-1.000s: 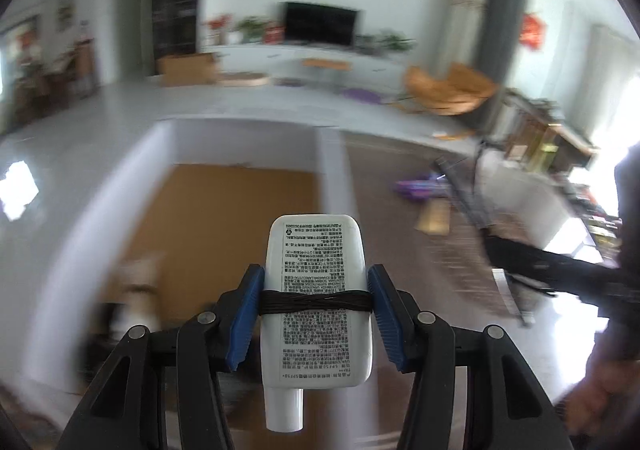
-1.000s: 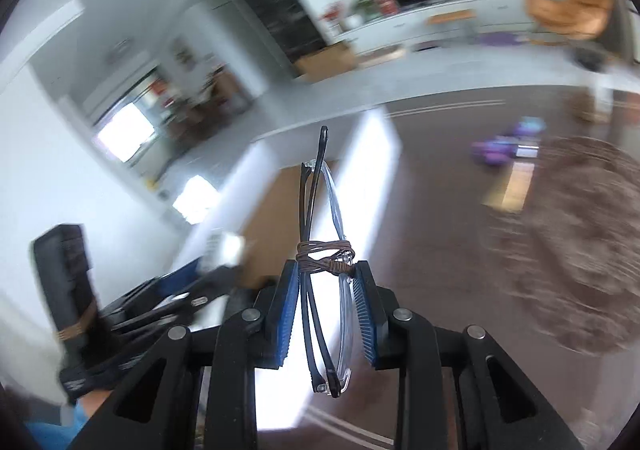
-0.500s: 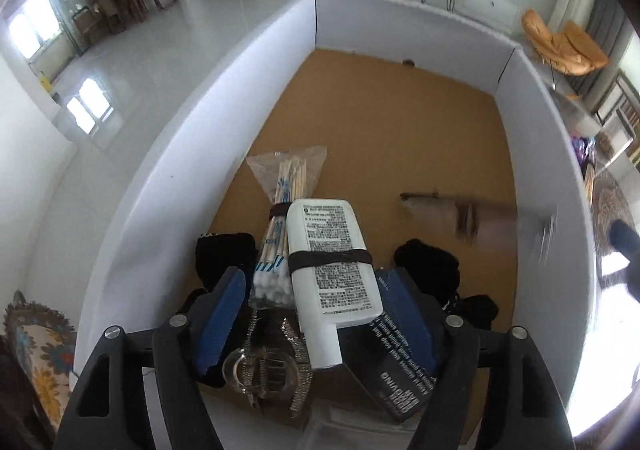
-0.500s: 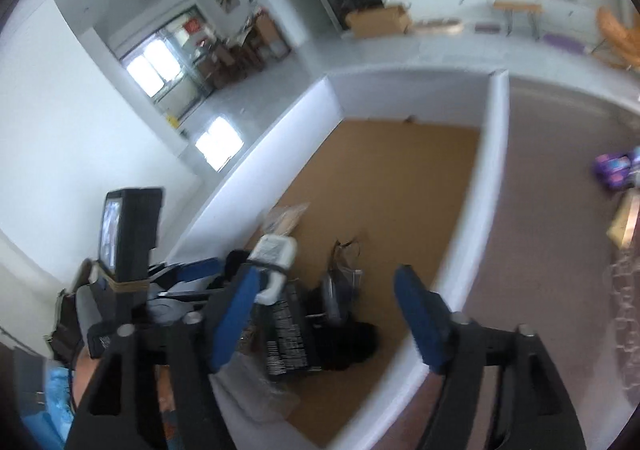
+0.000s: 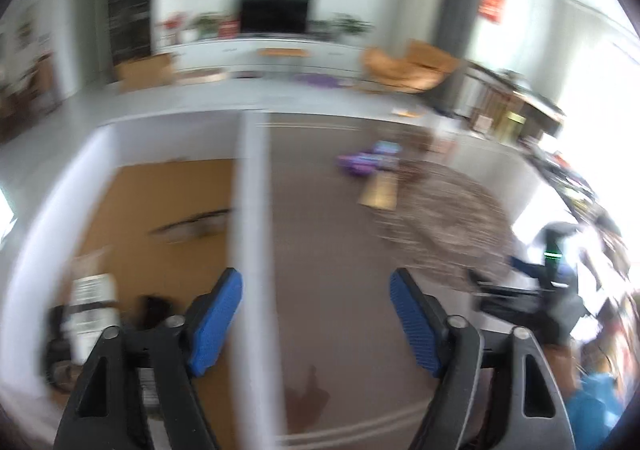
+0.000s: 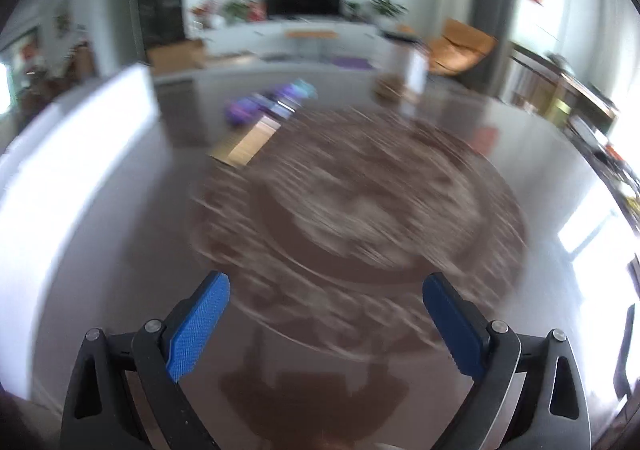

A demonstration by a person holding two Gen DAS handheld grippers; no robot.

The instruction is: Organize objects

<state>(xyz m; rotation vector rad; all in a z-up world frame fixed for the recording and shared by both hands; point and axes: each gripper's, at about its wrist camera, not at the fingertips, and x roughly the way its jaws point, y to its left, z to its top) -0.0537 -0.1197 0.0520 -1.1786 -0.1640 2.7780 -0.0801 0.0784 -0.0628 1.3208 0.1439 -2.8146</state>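
My left gripper (image 5: 316, 298) is open and empty, held above the right wall of a white-walled box (image 5: 250, 186) with a brown cardboard floor. Inside the box, at lower left, lies the white tube (image 5: 90, 306) among dark items, and the glasses (image 5: 192, 226) lie further in, blurred. My right gripper (image 6: 326, 306) is open and empty above the dark brown table, over a round patterned mat (image 6: 360, 210). The box wall also shows at the left of the right wrist view (image 6: 80, 138). The right gripper also appears in the left wrist view (image 5: 520, 290).
A purple object (image 6: 264, 106) and a tan wooden piece (image 6: 246, 144) lie on the table beyond the mat. A white cylinder (image 6: 406, 72) stands at the far side. The views are motion-blurred. A living room lies behind.
Both grippers let go of their items in the box, the white tube from the left, the glasses from the right. Both have since swung right, away from the box, jaws open.
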